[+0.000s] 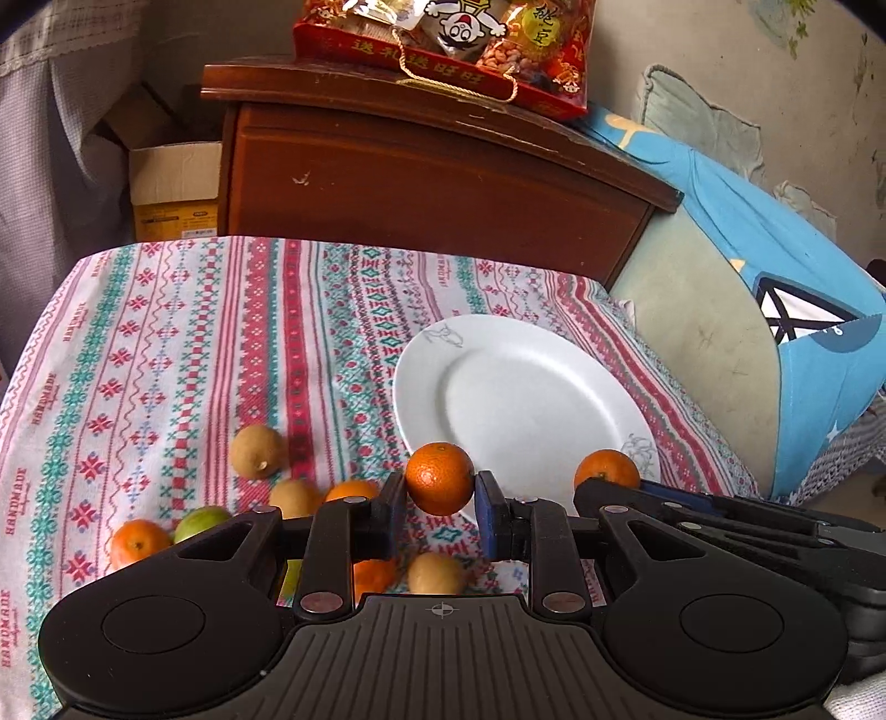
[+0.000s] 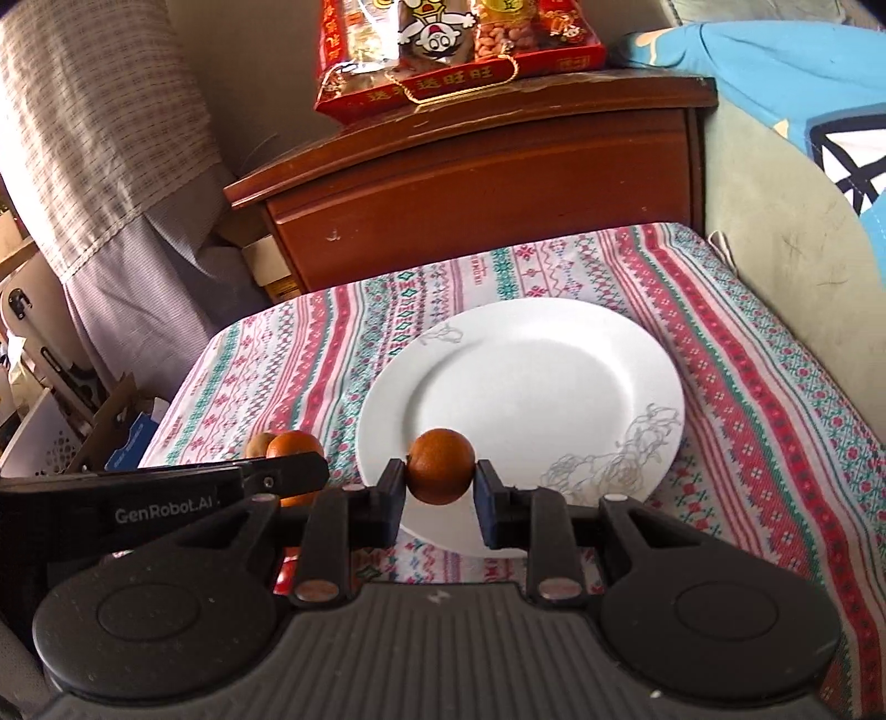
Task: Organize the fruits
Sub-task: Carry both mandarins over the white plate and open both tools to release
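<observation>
My left gripper (image 1: 440,498) is shut on an orange (image 1: 440,479), held just above the near rim of a bare white plate (image 1: 554,387). To its right, my right gripper (image 1: 614,483) grips a second orange (image 1: 606,467) over the plate's near right rim. In the right wrist view, the right gripper (image 2: 440,487) is shut on its orange (image 2: 441,466) above the plate (image 2: 554,376). The left gripper (image 2: 299,471) with its orange (image 2: 293,446) shows at the left. Loose on the patterned cloth lie brown round fruits (image 1: 257,450), oranges (image 1: 137,543) and a green fruit (image 1: 200,522).
A dark wooden nightstand (image 1: 432,183) stands behind the clothed table, with a red snack bag (image 1: 443,44) on top. A cardboard box (image 1: 171,188) sits to its left. A blue cushion (image 1: 775,266) and a pale green seat lie to the right of the table.
</observation>
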